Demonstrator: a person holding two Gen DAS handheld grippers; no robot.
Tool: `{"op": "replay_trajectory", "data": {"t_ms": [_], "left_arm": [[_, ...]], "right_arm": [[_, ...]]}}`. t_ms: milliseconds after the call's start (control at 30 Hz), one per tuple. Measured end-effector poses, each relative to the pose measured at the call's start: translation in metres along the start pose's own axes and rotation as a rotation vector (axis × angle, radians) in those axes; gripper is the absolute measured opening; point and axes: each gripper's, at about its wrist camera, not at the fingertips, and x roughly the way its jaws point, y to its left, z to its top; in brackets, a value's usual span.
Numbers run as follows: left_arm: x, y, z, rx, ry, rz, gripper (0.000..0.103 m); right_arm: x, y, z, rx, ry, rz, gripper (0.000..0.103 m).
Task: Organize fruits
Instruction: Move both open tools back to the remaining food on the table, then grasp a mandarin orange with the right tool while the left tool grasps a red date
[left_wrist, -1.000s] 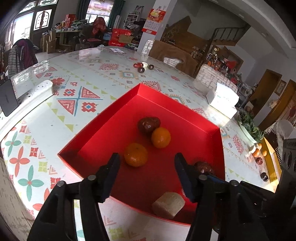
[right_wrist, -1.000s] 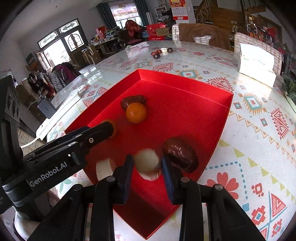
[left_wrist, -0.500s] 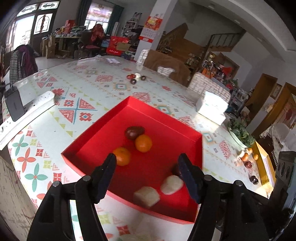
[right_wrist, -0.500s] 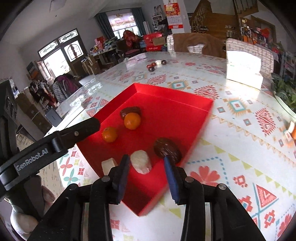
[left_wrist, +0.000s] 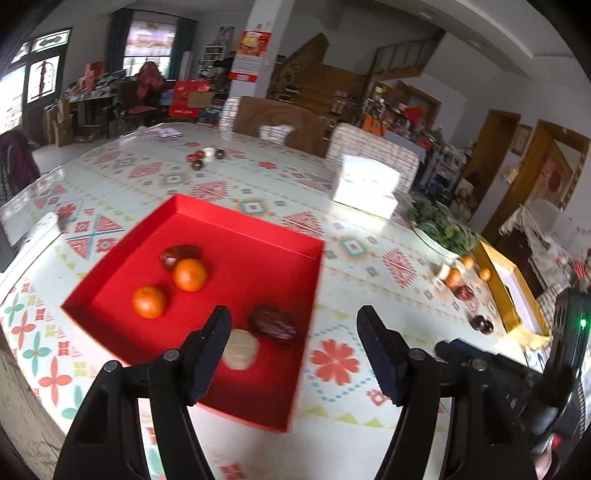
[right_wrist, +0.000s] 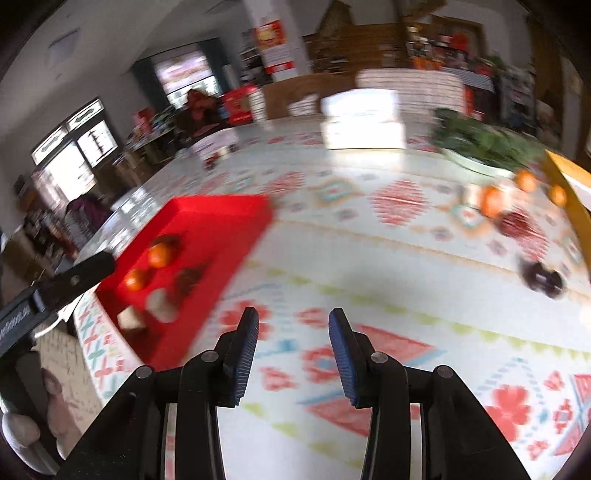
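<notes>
Red tray (right_wrist: 207, 221) with fruit left of right claw (right_wrist: 293, 347); both claws apart, empty.

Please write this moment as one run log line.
left tool: open, empty | right tool: open, empty | shallow red cardboard tray: holds fruits

Two oranges (left_wrist: 168, 288), two dark red fruits (left_wrist: 272, 325) and a pale piece (left_wrist: 240, 349) lie in the red tray (left_wrist: 258, 229); more fruits (left_wrist: 458, 284) sit loose near the table's far edge.
</notes>
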Motion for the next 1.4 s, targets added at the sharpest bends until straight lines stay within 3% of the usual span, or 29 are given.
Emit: {"op": "replay_trajectory", "data": {"t_ms": [333,633,1067,1400], "left_arm": [[0.018,-0.048,-0.012,0.085,0.045,-0.046,0.076],[0.024,-0.062,-0.016,0.109,0.062,-0.056,0.076],[0.046,-0.06,-0.019,0.115,0.112,-0.055,0.076],[0.06,-0.056,-0.02,0.098,0.147,-0.06,0.076]], "right_arm": [[-0.048,-0.111,0.011,0.169,-0.073,-0.139,0.043],[-0.06,-0.164,0.034,0.251,-0.109,-0.203,0.043],[0.016,-0.204,0.082,0.327,0.004,-0.2,0.043],[0.048,-0.214,0.095,0.377,0.029,-0.176,0.044]]}}
